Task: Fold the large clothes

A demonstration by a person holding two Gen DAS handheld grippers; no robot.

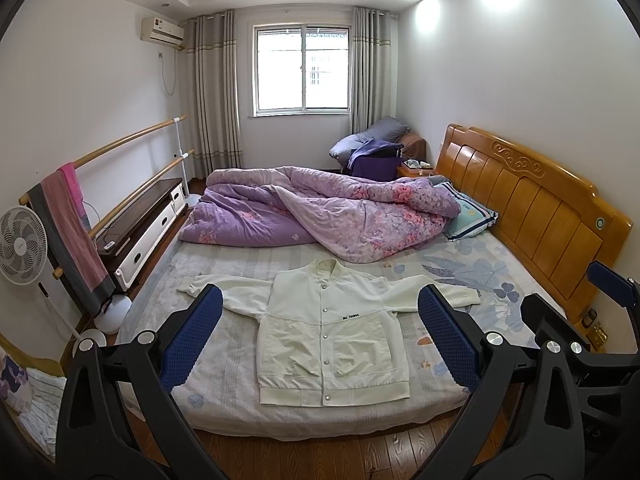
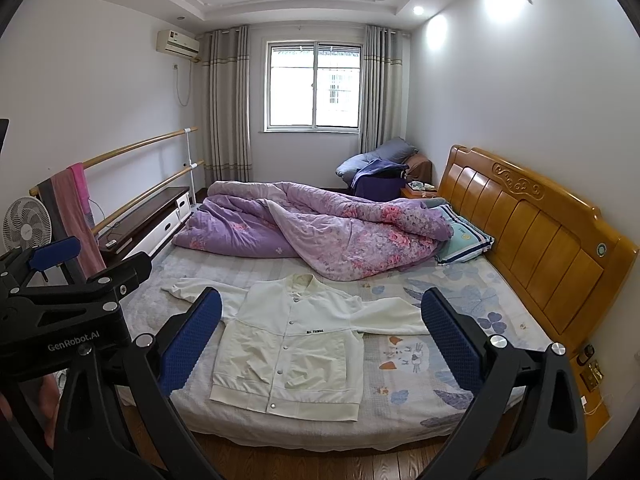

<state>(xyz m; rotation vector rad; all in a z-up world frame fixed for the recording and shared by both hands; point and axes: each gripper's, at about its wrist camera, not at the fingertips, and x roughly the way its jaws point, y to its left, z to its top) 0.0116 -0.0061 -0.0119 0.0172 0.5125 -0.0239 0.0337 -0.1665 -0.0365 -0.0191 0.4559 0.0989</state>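
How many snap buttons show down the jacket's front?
6, in a line down the white jacket: one at the collar, one on the chest, three down the middle, one on the hem band. Folds may hide more.

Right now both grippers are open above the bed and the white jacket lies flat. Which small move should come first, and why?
Probably lower the left gripper to the jacket's left sleeve. The jacket is spread face up, buttoned, with both sleeves stretched out sideways, and neither the left nor the right gripper holds anything, so folding a sleeve in looks like the natural start.
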